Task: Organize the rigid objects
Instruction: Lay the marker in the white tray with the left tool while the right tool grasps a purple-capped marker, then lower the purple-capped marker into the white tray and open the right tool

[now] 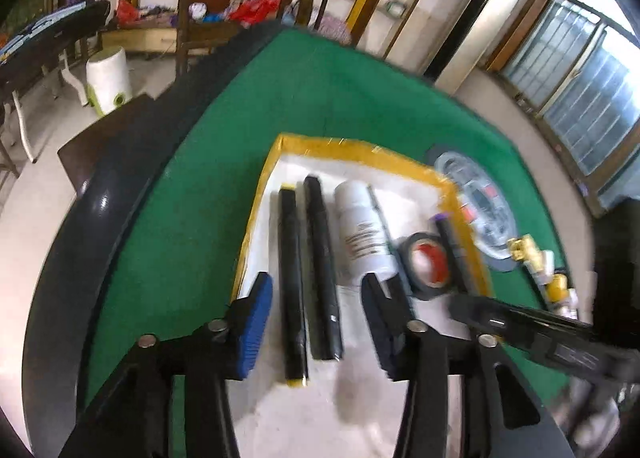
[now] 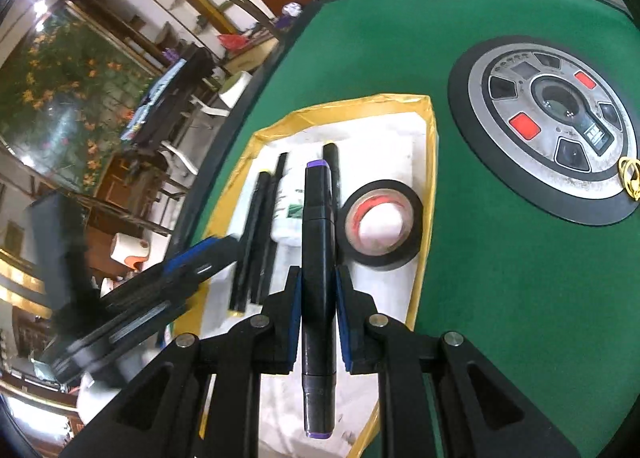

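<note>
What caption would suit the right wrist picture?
Right hand-held gripper holds a purple-capped marker above a yellow-edged tray.

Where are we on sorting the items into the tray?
Done: two black markers, a white bottle and a tape roll lie in the yellow-edged tray. In hand: right gripper clamps a purple-capped marker. Left: yellow fittings outside the tray.
</note>
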`<action>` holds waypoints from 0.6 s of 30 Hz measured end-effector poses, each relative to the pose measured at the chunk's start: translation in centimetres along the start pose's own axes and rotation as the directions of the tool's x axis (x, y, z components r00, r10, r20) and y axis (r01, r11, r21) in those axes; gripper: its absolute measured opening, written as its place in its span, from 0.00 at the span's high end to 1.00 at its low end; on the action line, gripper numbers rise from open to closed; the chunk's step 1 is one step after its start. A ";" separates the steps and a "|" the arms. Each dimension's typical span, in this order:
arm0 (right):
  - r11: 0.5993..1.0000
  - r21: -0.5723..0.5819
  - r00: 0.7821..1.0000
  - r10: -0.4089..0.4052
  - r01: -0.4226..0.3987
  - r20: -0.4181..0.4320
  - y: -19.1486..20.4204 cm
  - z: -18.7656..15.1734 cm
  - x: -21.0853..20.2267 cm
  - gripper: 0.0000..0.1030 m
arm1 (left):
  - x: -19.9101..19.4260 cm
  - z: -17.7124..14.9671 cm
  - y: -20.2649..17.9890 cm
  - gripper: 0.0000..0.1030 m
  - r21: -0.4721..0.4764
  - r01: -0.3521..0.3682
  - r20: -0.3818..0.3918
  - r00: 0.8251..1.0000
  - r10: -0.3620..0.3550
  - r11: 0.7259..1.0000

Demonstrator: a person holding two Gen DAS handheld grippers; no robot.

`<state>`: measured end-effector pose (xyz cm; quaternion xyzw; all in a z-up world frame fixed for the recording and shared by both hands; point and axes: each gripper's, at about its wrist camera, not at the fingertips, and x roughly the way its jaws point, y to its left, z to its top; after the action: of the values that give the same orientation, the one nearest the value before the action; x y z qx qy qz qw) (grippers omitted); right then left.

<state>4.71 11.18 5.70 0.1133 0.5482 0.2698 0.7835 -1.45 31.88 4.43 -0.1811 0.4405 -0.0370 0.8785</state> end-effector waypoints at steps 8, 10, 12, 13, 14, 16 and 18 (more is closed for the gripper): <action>0.996 -0.031 0.995 -0.081 0.079 -0.050 1.3 -0.4 1.8 0.85 | -4.3 -2.1 1.8 0.34 -0.088 0.104 0.107 0.990 -0.094 0.991; 0.992 -0.040 0.991 -0.124 0.122 -0.044 1.3 0.3 2.1 0.85 | -4.7 -2.5 1.8 0.34 -0.085 0.102 0.114 0.989 -0.092 0.991; 0.981 -0.068 0.983 -0.184 0.183 -0.013 1.4 1.2 2.5 0.85 | -5.0 -2.6 1.9 0.34 -0.087 0.101 0.118 0.989 -0.090 0.991; 0.972 -0.077 0.975 -0.221 0.221 0.004 1.2 1.8 2.8 0.85 | -5.0 -2.7 2.0 0.34 -0.090 0.104 0.116 0.989 -0.093 0.991; 0.963 -0.081 0.967 -0.255 0.256 0.013 1.1 2.3 3.0 0.85 | -5.0 -2.8 2.0 0.34 -0.093 0.107 0.114 0.989 -0.096 0.990; 0.950 -0.095 0.955 -0.294 0.297 0.039 1.0 3.2 3.4 0.85 | -5.2 -2.9 2.3 0.34 -0.096 0.108 0.113 0.989 -0.097 0.989; 0.956 -0.080 0.959 -0.281 0.284 0.042 0.9 3.7 3.3 0.85 | -5.6 -3.2 2.3 0.34 -0.093 0.115 0.114 0.988 -0.104 0.989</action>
<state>8.68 14.20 4.92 0.0044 0.5350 0.1764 0.8263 -7.61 34.35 6.14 -0.2502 0.3824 -0.0535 0.8878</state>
